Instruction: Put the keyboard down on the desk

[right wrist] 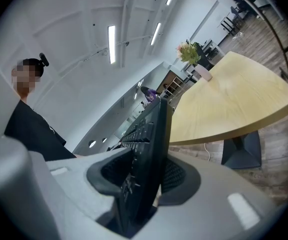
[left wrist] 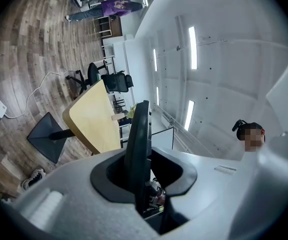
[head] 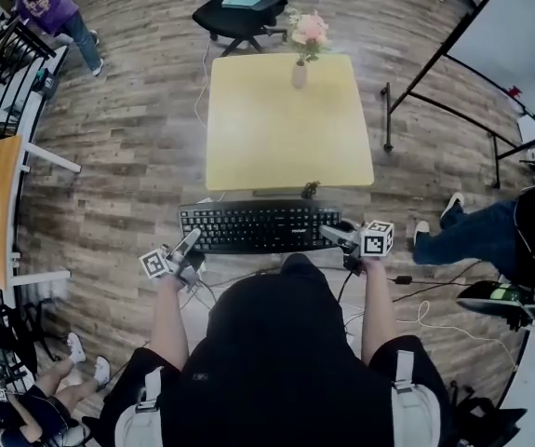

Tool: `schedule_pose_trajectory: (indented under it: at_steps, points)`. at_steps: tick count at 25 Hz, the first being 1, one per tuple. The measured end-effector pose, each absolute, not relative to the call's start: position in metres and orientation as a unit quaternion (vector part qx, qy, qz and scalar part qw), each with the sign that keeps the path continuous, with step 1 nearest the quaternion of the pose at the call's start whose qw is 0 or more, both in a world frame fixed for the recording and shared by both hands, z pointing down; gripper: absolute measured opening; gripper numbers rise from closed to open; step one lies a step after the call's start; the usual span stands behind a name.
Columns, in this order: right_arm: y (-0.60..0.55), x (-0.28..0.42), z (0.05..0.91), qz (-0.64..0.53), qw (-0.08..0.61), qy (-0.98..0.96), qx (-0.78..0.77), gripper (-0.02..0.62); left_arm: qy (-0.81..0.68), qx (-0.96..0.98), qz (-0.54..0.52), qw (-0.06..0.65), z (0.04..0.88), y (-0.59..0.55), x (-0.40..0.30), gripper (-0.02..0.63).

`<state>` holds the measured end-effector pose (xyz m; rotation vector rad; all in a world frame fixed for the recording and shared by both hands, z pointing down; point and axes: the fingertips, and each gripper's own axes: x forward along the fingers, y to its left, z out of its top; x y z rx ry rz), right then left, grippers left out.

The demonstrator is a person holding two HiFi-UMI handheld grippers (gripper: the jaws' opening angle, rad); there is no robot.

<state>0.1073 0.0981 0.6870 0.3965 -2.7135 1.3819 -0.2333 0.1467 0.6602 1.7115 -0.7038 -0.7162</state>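
Note:
A black keyboard (head: 260,227) hangs level in the air just short of the near edge of the pale yellow desk (head: 287,124). My left gripper (head: 189,243) is shut on the keyboard's left end, and my right gripper (head: 334,235) is shut on its right end. In the left gripper view the keyboard (left wrist: 137,149) shows edge-on between the jaws, with the desk (left wrist: 94,119) beyond it. In the right gripper view the keyboard (right wrist: 146,164) stands edge-on between the jaws, keys facing left, with the desk (right wrist: 234,106) to its right.
A vase of pink flowers (head: 304,43) stands at the desk's far edge, and a black office chair (head: 239,9) behind it. A whiteboard stand (head: 462,82) is at the right. A seated person's legs (head: 462,233) reach in from the right. Cables (head: 416,296) lie on the wooden floor.

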Motion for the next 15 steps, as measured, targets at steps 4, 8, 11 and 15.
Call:
schedule_pose_trajectory:
  at_steps: [4,8,11,15]
  points:
    - [0.093,0.108,0.691,0.451,0.034,-0.882,0.131,0.155,-0.293,0.727,-0.297,0.545,0.663,0.139,-0.234,0.091]
    - [0.079,0.105,0.691,0.454,0.034,-0.880,0.132,0.155,-0.294,0.729,-0.293,0.544,0.664,0.124,-0.236,0.091]
    - [0.053,0.108,0.692,0.462,0.036,-0.877,0.130,0.155,-0.298,0.725,-0.293,0.548,0.664,0.098,-0.233,0.091]
    - [0.017,0.113,0.690,0.465,0.038,-0.875,0.128,0.156,-0.306,0.716,-0.297,0.553,0.665,0.067,-0.229,0.091]
